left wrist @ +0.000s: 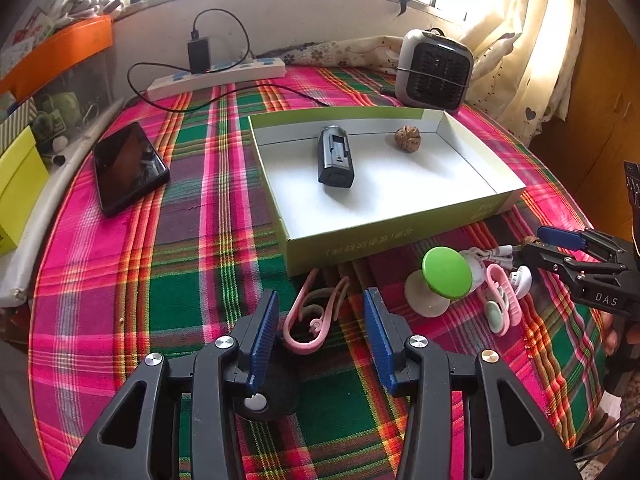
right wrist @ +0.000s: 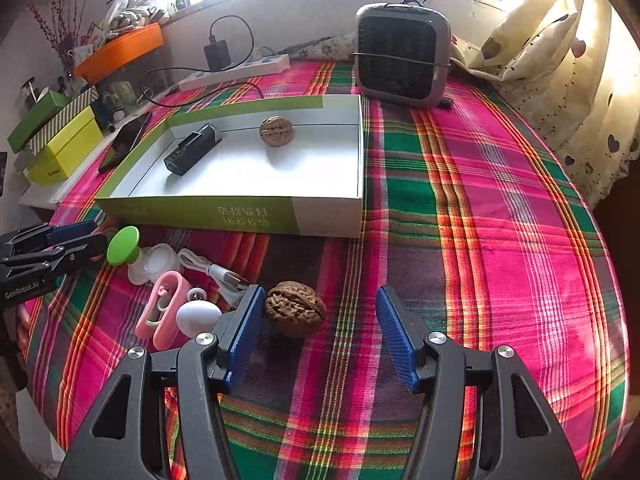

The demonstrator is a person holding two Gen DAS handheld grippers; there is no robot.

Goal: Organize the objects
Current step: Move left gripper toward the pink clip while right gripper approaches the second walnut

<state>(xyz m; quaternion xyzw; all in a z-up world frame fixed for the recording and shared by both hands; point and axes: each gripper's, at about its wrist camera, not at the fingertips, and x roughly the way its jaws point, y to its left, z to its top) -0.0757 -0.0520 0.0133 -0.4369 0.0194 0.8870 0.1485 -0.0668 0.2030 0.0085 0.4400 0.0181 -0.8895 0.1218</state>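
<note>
In the left wrist view a pink clip (left wrist: 314,320) lies on the plaid cloth between the blue pads of my left gripper (left wrist: 322,306), which is open and clear of it. In the right wrist view a brown walnut (right wrist: 295,313) sits on the cloth inside my open right gripper (right wrist: 319,306), close against the left pad (right wrist: 246,328) and well away from the other. A shallow white box with green sides (left wrist: 384,236) (right wrist: 240,212) holds a black device (left wrist: 336,156) (right wrist: 192,148) and a second walnut (left wrist: 407,139) (right wrist: 276,131).
Between the grippers lies a cluster: a green-topped white piece (left wrist: 446,272) (right wrist: 124,245), a white USB cable (right wrist: 208,268), more pink clips (left wrist: 500,300) (right wrist: 164,308) and a white egg-shaped piece (right wrist: 198,317). A phone (left wrist: 128,168), power strip (left wrist: 216,74) and small fan (right wrist: 400,52) stand farther back.
</note>
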